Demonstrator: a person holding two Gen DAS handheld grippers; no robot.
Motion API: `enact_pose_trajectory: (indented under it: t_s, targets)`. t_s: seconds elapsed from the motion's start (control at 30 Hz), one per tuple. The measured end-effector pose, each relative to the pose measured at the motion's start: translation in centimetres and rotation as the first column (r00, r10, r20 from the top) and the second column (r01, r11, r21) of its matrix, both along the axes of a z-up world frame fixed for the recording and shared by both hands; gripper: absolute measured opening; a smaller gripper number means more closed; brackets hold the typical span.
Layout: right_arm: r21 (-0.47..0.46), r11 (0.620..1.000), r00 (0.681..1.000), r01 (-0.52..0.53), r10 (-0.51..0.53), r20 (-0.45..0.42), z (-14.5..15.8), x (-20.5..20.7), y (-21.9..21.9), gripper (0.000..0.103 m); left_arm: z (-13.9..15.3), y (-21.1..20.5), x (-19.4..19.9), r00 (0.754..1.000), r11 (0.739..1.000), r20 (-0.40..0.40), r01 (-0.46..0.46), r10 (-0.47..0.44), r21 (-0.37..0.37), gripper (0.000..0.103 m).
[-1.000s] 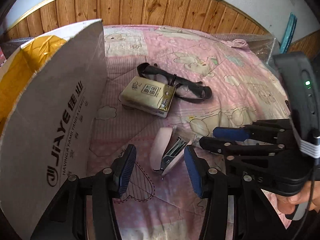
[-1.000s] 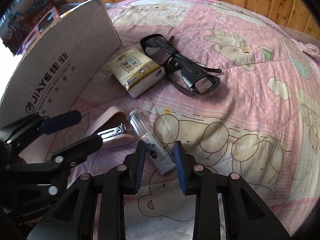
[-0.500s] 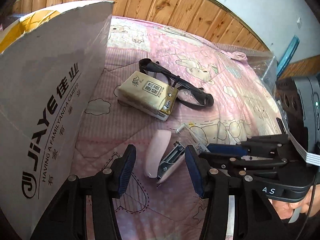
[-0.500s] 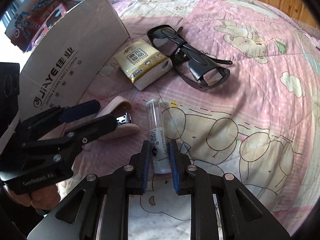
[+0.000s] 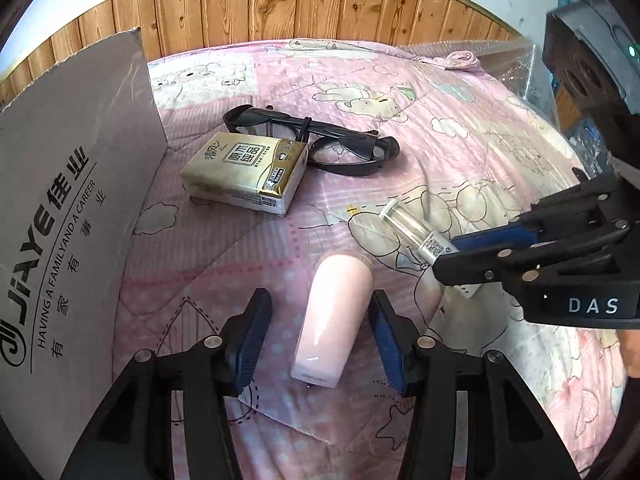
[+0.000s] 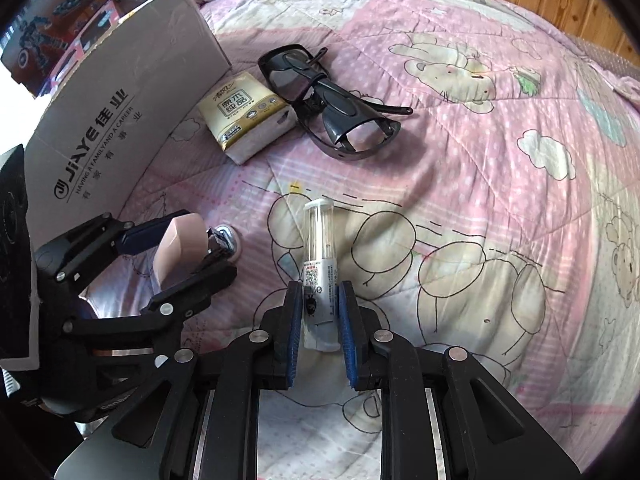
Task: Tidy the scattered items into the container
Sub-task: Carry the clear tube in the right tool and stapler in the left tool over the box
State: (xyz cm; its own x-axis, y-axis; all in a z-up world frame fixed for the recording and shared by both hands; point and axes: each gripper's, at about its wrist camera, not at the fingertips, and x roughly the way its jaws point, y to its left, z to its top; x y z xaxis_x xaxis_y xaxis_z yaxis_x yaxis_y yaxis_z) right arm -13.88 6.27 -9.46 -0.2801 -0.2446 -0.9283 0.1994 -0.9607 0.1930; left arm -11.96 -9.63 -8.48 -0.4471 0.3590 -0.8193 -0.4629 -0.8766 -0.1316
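L tongs [image 5: 318, 330] spread wide round pink stapler [image 5: 334, 322], no grip; R tongs [image 6: 320, 330] clamped on tube [image 6: 320, 256], just right of stapler

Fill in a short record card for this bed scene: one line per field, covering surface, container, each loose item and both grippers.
Surface: pink cartoon-print quilt
Container: cardboard box, standing at the left edge of the quilt
Tissue pack: lying beside the box
Black glasses: folded, touching the tissue pack
Pink stapler: between the pads of the left gripper, a gap showing on each side
Clear tube: labelled end clamped in the right gripper, cap pointing away
Items seen in the box: none; its inside is hidden
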Motion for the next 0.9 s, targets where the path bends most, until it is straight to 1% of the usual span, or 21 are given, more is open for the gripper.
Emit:
enact_pose_trajectory:
  t_s: [0.07,0.13,0.17,0.23,0.33,0.43,0.6,0.7,0.8,0.9]
  targets:
    - [-0.025,0.999,1.000,0.020,-0.020,-0.016,-0.3,-0.2,0.3,0.029,0.1,-0.2,-0.5,1.000,0.999,0.015,-0.013,0.013,0.036,0.052]
    - [-0.035,0.999,0.999,0.030,-0.031,-0.029,-0.4,-0.2,0.4,0.029,0.0,0.2,-0.6,1.000,0.999,0.017,-0.012,0.011,0.032,0.052]
    - [-0.026,0.999,0.999,0.031,-0.031,-0.028,-0.4,-0.2,0.4,0.020,0.0,0.5,-0.5,1.000,1.000,0.008,-0.010,0.010,0.014,0.046]
    - [-0.018,0.999,0.999,0.038,-0.039,-0.022,-0.3,-0.2,0.5,0.019,0.0,1.3,-0.4,1.000,1.000,-0.009,-0.007,0.007,-0.024,0.030]
    - [-0.034,0.998,0.999,0.045,-0.045,-0.017,0.2,0.0,0.6,0.019,0.2,1.2,-0.5,1.000,1.000,0.004,-0.011,0.012,-0.024,0.030]
    - [-0.051,0.997,0.998,0.049,-0.051,-0.036,1.6,0.3,0.4,0.019,1.0,0.5,-1.0,0.999,0.999,0.017,-0.036,0.036,0.020,0.030]
    - [-0.074,0.996,0.996,0.057,-0.062,-0.066,3.6,0.2,-0.1,0.019,2.9,-0.4,-1.1,0.997,0.995,0.021,-0.072,0.071,0.067,0.030]
    - [-0.084,0.995,0.995,0.062,-0.068,-0.068,4.0,-0.5,0.0,0.019,3.6,-0.6,-0.9,0.997,0.994,0.020,-0.077,0.076,0.072,0.030]
    - [-0.079,0.995,0.995,0.061,-0.067,-0.073,4.8,-0.1,-0.4,0.019,4.5,-0.9,-0.6,0.997,0.992,0.024,-0.074,0.072,0.103,0.029]
    - [-0.075,0.995,0.995,0.060,-0.066,-0.078,5.0,0.2,-1.0,0.019,5.8,-1.2,-0.1,0.998,0.991,0.004,-0.065,0.065,0.121,0.029]
